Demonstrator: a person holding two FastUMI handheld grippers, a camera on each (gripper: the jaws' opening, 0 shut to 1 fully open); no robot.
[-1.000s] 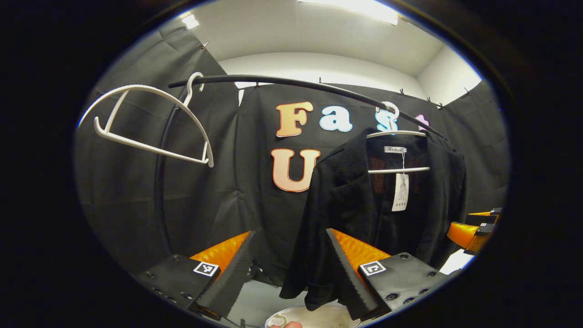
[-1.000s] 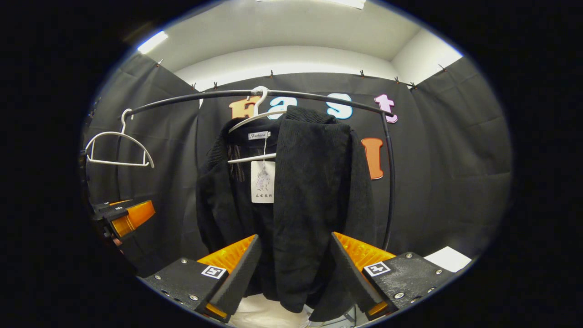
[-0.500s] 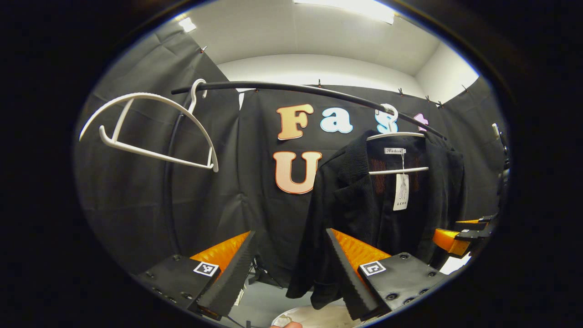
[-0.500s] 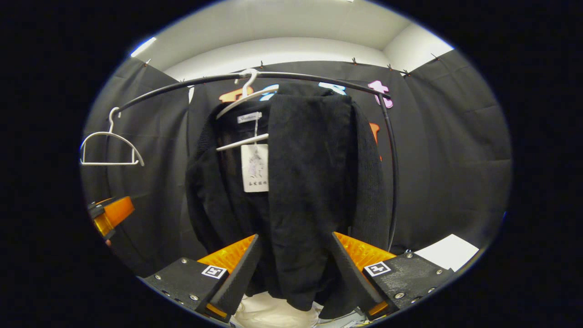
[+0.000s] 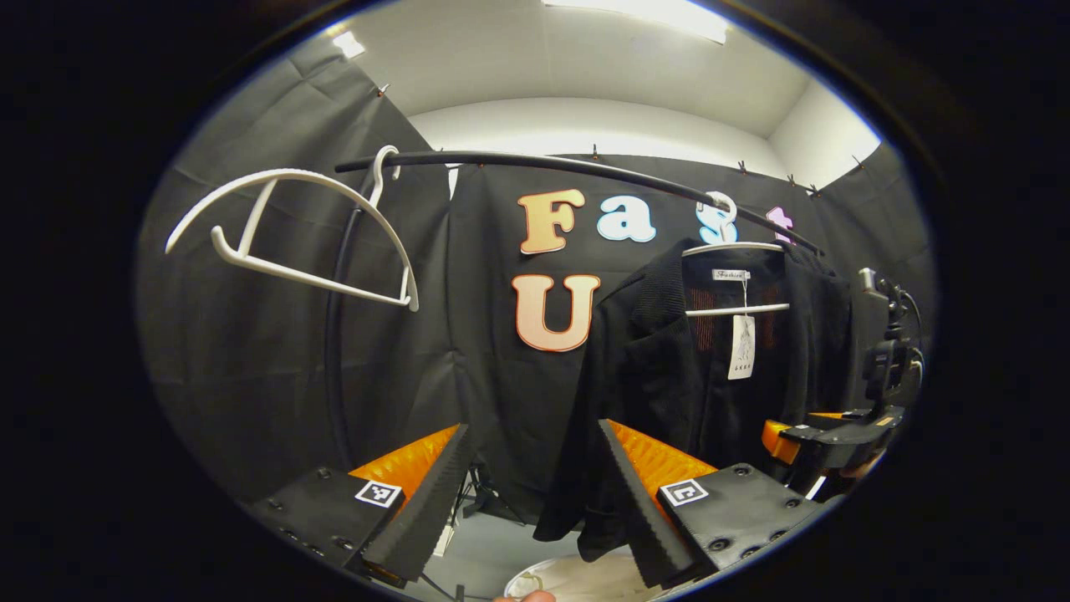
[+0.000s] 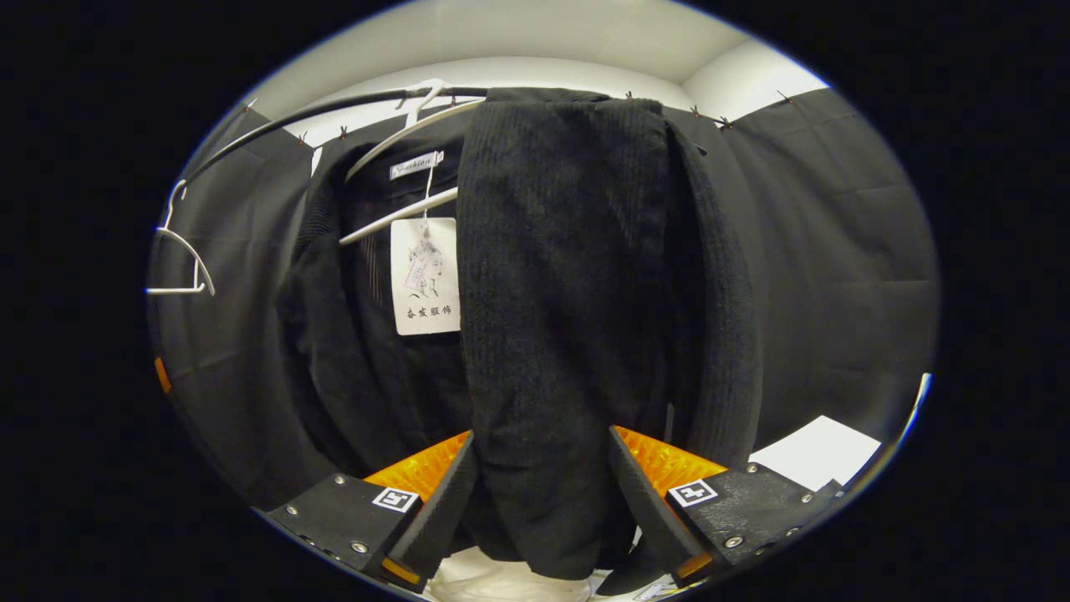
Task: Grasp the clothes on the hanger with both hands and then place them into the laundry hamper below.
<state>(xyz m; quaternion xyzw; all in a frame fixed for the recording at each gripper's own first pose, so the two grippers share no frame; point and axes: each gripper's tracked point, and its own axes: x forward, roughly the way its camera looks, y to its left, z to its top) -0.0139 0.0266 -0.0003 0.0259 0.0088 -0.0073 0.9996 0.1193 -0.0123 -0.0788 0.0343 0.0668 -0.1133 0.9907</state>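
Black knit jacket (image 6: 568,276) hangs on a white hanger (image 6: 401,138) off the rail (image 5: 535,163). My right gripper (image 6: 542,493) is spread wide with the front panel hanging between its fingers, not pinched. My left gripper (image 5: 535,493) is wide open too, just left of the jacket. White hamper (image 5: 577,581) sits below, spare hanger (image 5: 292,226) off to the left.

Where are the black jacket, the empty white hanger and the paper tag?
black jacket (image 6: 568,293), right gripper view, on the ribbed front panel.
empty white hanger (image 5: 309,177), left gripper view, on its curved top arm.
paper tag (image 6: 425,276), right gripper view, on the tag's printed face.
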